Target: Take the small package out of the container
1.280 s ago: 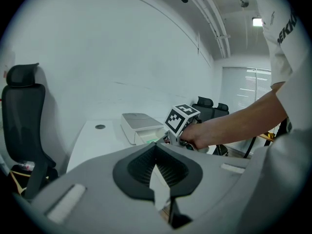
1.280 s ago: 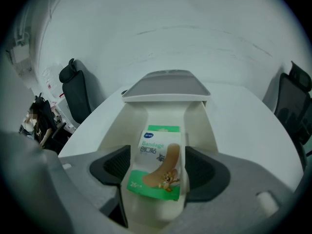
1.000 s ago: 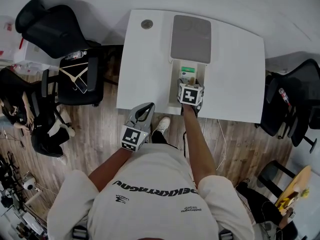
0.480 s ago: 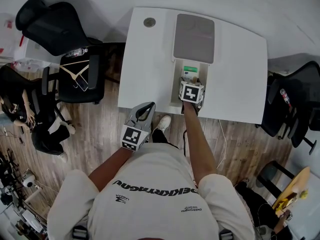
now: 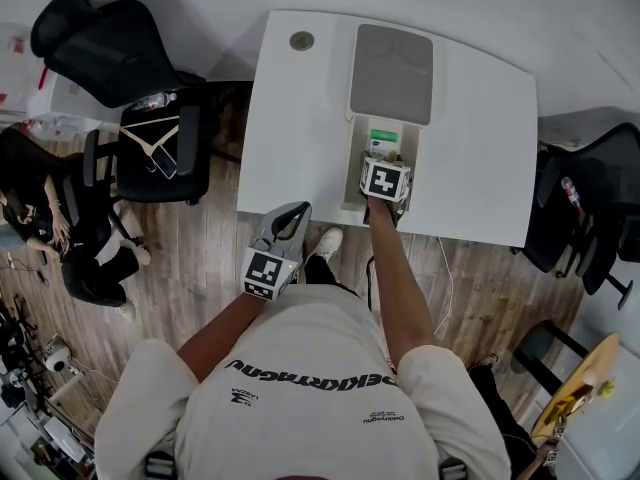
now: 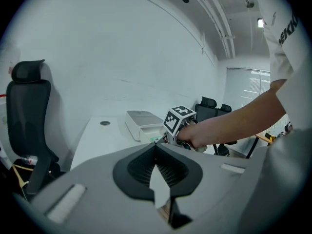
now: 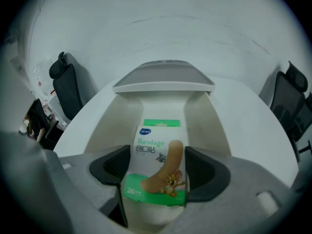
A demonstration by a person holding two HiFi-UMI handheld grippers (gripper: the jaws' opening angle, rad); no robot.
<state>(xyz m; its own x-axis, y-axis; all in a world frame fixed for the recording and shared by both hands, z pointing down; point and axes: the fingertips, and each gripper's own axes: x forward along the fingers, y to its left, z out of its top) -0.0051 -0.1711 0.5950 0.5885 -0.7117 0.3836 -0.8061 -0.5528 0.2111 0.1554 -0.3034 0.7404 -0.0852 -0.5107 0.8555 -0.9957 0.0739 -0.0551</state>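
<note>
- The right claw is clamped on the small package, with one jaw on each side of it.
- The small package is a white and green box of bandages (it shows a big tan plaster and little cartoon animals). Its picture side faces the claw's camera.
- It sits in the near, open end of the container, between the two white side walls. I cannot tell if its bottom touches the floor of the container.
- Just behind it, farther in, a second green package lies flat.
- A gray lid covers the far end of the container.
- The container stands on a white surface, near its middle, with the open end by the near edge.
- A small round cap is set in the far left part of the surface.
- The left claw is squeezed shut with nothing in it. It is held off the near left edge of the surface, over the wood floor, well apart from the container.
- The left claw's camera shows the person's right hand at the container, with the marker cube just above it.
- To the left of the surface stands a black chair with a hanger on its seat.
</note>
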